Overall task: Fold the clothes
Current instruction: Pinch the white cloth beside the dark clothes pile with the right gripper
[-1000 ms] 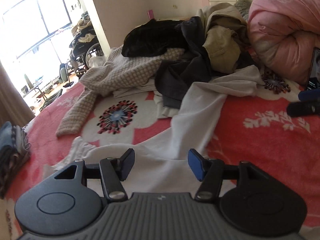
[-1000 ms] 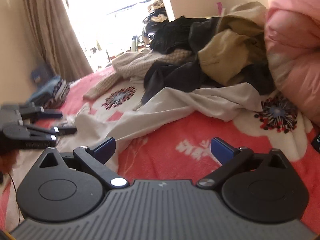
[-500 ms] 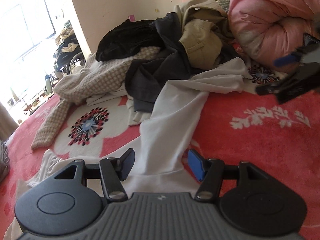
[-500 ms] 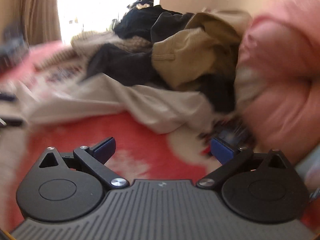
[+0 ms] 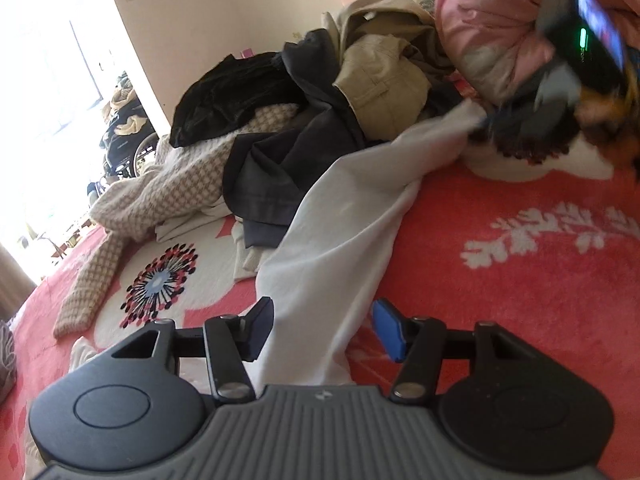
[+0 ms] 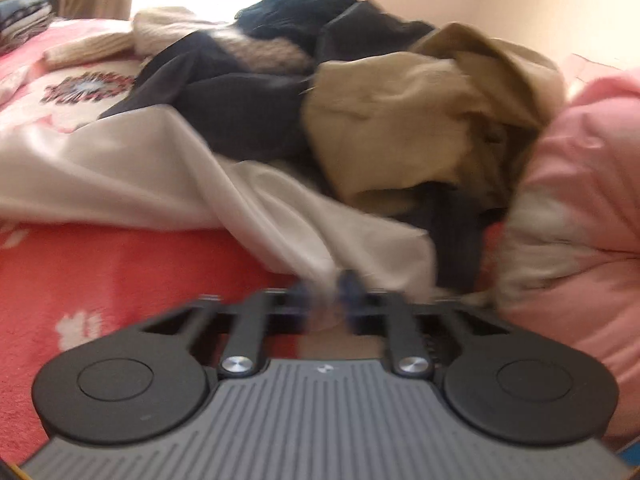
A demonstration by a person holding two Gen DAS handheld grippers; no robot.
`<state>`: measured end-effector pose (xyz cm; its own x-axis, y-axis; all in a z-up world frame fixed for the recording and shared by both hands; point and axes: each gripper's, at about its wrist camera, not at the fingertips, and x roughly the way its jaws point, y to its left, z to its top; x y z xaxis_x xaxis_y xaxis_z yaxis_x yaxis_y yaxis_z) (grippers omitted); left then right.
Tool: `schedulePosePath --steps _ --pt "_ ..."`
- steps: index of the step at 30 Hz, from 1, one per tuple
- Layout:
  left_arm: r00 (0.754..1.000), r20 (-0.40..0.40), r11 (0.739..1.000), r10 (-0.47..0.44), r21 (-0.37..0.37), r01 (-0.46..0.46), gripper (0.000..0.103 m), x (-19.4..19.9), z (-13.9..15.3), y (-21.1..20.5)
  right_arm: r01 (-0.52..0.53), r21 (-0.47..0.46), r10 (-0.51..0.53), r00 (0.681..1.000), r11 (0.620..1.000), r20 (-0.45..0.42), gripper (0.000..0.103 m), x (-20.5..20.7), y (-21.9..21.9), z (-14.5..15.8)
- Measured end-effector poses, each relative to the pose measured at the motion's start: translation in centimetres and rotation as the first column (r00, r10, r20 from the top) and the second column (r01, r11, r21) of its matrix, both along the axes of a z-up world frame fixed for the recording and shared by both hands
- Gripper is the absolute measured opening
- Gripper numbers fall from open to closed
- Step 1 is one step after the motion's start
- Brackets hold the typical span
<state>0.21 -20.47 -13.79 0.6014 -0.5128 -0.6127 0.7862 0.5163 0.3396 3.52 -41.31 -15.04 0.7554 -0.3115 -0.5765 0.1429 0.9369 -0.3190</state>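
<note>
The bed (image 5: 520,288) under its red flowered blanket fills both my views, and almost nothing on it is folded yet, as far as I can judge. At twelve o'clock sits the heap (image 5: 320,120) of unsorted clothes: a black piece, a dark grey one, a khaki jacket (image 6: 420,120) and a checked sweater (image 5: 160,200) trailing toward nine. At two o'clock the pink quilt (image 5: 488,28) lies rolled against the headboard. The one garment I am working on is the white cloth (image 5: 340,240), stretched in a long band from my left gripper (image 5: 324,330) at six o'clock up to my right gripper (image 6: 326,288) near two. My right jaws have just snapped together and now pinch the far corner of the white cloth, though that view is blurred. My left jaws have narrowed a little but stand apart, one on either side of the near end of the cloth, and the pads do not press on it. So I judge this the very start: the first piece is only being taken by its ends, still to be spread, folded and set aside, and the whole heap waits behind it.
</note>
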Motion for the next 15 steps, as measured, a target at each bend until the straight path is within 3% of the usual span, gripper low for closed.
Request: schedulePosePath --steps 6,12,15 --pt "0.998 0.046 0.999 -0.032 0.030 0.030 0.057 -0.4 -0.8 -0.7 0.050 0.063 -0.056 0.993 0.997 0.100 0.002 -2.9 -2.0 4.6" --pt "0.997 0.059 0.999 -0.043 0.030 0.041 0.057 -0.4 -0.7 -0.6 0.047 0.281 -0.094 0.984 0.959 0.154 0.002 -7.4 -2.3 11.3" --pt "0.997 0.062 0.998 -0.049 0.041 0.046 0.057 -0.4 -0.8 -0.5 0.061 0.417 -0.117 0.987 0.907 0.109 0.002 -8.4 -3.4 12.7"
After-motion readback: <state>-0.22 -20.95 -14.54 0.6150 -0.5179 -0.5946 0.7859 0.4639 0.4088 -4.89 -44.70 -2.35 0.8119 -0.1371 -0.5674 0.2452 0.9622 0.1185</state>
